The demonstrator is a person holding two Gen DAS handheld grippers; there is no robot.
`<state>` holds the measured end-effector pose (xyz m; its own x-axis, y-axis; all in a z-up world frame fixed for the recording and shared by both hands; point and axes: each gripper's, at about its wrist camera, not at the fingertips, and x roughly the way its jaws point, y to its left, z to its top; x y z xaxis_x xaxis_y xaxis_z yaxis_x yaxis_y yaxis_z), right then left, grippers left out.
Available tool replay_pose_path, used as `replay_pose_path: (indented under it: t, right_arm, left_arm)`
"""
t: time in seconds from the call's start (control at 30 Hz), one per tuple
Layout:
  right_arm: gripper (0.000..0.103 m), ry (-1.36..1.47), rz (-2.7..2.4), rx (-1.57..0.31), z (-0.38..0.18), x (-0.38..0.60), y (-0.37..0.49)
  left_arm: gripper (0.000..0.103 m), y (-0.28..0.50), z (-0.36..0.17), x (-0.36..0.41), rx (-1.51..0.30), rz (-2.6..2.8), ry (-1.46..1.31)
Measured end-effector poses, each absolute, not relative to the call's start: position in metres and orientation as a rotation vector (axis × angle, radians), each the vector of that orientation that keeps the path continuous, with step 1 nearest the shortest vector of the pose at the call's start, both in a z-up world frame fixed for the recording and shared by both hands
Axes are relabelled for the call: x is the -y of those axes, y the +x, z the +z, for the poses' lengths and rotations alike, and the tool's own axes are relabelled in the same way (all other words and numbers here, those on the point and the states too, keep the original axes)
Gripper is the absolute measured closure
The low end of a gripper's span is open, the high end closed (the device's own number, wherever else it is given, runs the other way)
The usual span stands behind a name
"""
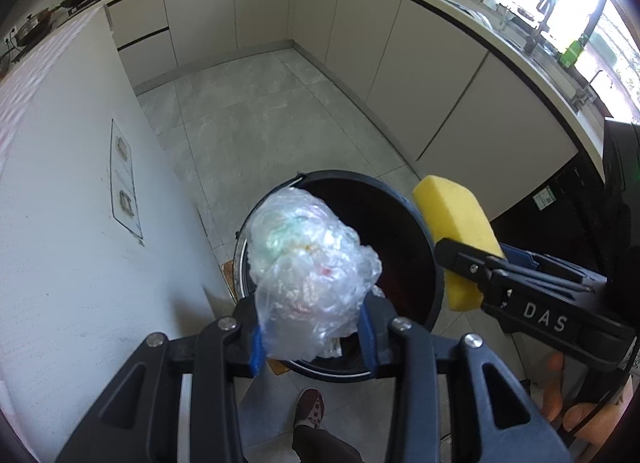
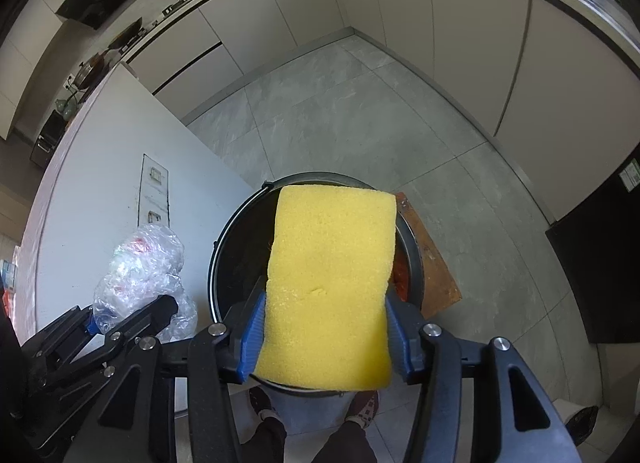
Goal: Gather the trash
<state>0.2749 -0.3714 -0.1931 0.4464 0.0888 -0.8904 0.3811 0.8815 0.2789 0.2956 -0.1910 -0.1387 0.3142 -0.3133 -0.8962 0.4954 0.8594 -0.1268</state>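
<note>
My left gripper is shut on a crumpled clear plastic bag and holds it above the near-left rim of a round black trash bin on the floor. My right gripper is shut on a yellow sponge and holds it over the same bin. In the left wrist view the sponge hangs over the bin's right rim, with the right gripper coming in from the right. In the right wrist view the bag and the left gripper are at the left of the bin.
A white counter side panel stands just left of the bin. Beige kitchen cabinets line the far wall and right side around a grey tiled floor. A brown board lies behind the bin. The person's feet are below.
</note>
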Motion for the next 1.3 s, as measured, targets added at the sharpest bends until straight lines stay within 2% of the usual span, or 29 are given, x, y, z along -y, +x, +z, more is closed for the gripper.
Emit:
replay_pose_path:
  t: [0.1,0.23,0.43,0.87,1.07,1.3]
  right_arm:
    - [0.044,0.478,-0.173,-1.123,-0.204,0.375,0.285]
    - [0.03,0.479,-0.169,-1.139,-0.218,0.382,0.297]
    - [0.03,0.474,-0.187,-1.101,-0.218,0.394,0.296]
    - [0.029,0.456,-0.171,-1.069,-0.162,0.382,0.256]
    - [0.027,0.403,-0.097,-1.069,-0.124,0.339,0.219]
    - [0.022,0.27,-0.05,-0.992,-0.075,0.264,0.151]
  left_arm:
    - [0.059,0.301,-0.147,0.194,-1.152,-0.519,0.169]
    - [0.039,0.308,-0.159,0.197,-1.159,-0.488,0.165]
    - [0.037,0.307,-0.157,0.193,-1.127,-0.443,0.16]
    - [0.034,0.26,-0.064,0.164,-0.984,-0.442,0.147]
    - [0.023,0.218,-0.02,0.124,-0.93,-0.418,0.158]
    - [0.008,0.154,0.008,0.053,-0.807,-0.316,0.153]
